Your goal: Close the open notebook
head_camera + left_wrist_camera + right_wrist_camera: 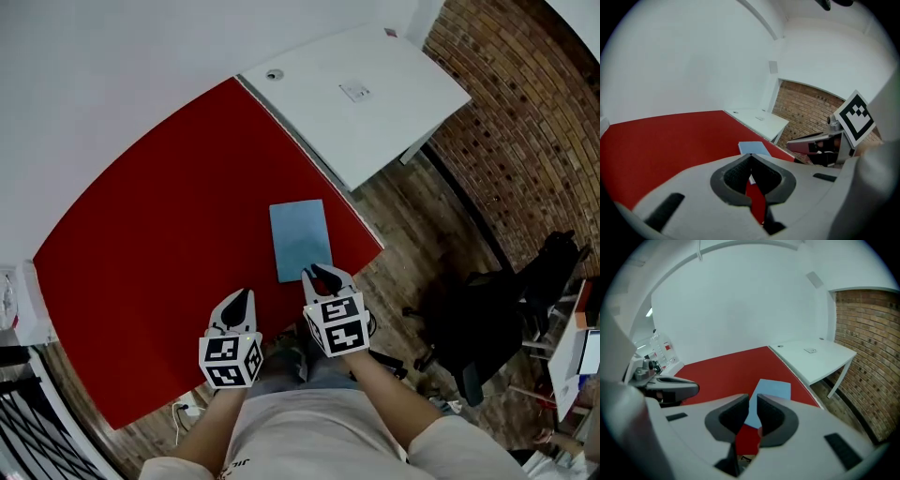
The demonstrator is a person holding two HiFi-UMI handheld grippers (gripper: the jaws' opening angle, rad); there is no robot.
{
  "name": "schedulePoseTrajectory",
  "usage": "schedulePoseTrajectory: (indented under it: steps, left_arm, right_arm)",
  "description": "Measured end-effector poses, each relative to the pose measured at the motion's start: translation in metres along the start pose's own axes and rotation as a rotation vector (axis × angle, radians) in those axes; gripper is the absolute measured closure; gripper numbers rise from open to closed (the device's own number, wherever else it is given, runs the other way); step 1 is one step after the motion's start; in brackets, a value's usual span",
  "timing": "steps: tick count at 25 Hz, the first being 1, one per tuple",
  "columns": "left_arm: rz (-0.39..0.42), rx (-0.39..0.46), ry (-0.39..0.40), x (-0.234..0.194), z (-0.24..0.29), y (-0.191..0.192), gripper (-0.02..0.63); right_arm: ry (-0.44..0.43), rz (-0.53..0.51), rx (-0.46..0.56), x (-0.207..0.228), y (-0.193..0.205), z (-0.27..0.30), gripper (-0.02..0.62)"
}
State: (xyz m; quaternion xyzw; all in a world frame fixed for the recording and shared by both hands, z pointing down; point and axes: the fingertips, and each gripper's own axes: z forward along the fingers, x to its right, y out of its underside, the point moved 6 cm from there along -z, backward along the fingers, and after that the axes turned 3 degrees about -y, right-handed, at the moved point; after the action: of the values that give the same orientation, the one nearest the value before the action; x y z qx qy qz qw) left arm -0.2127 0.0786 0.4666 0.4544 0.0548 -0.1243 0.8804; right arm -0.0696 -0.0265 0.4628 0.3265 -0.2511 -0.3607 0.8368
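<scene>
The blue notebook (300,239) lies closed and flat on the red table (141,216), near the table's edge. The right gripper (323,275) hangs at its 6 o'clock, jaws a narrow gap apart with nothing between them. At the right gripper's 8 o'clock, the left gripper (239,302) has its jaws pressed together, empty. A white table (356,103) stands at 1 o'clock.

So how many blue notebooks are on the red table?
1. The blue notebook lies flat and closed near the right edge of the red table in the head view, just ahead of the right gripper. No other shows.
</scene>
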Motion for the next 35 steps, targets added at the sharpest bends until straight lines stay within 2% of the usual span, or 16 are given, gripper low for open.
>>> schedulePoseTrajectory:
  steps: [9,15,22,35]
  left_arm:
    - [0.038,-0.023,0.081,0.054,-0.011,-0.013,0.600]
    - [0.067,-0.010,0.103,0.079,-0.008,-0.019,0.600]
    - [0.089,0.008,0.091,0.078,0.004,-0.030,0.600]
    - [0.081,0.023,0.079,0.080,0.012,-0.039,0.600]
  right_arm:
    - [0.020,0.000,0.054,0.007,-0.002,-0.060,0.567]
    - [0.033,0.026,0.079,0.014,0.005,-0.080,0.584]
    - [0.042,0.041,0.098,0.019,0.006,-0.078,0.589]
    - [0.052,0.030,0.113,0.033,0.002,-0.078,0.589]
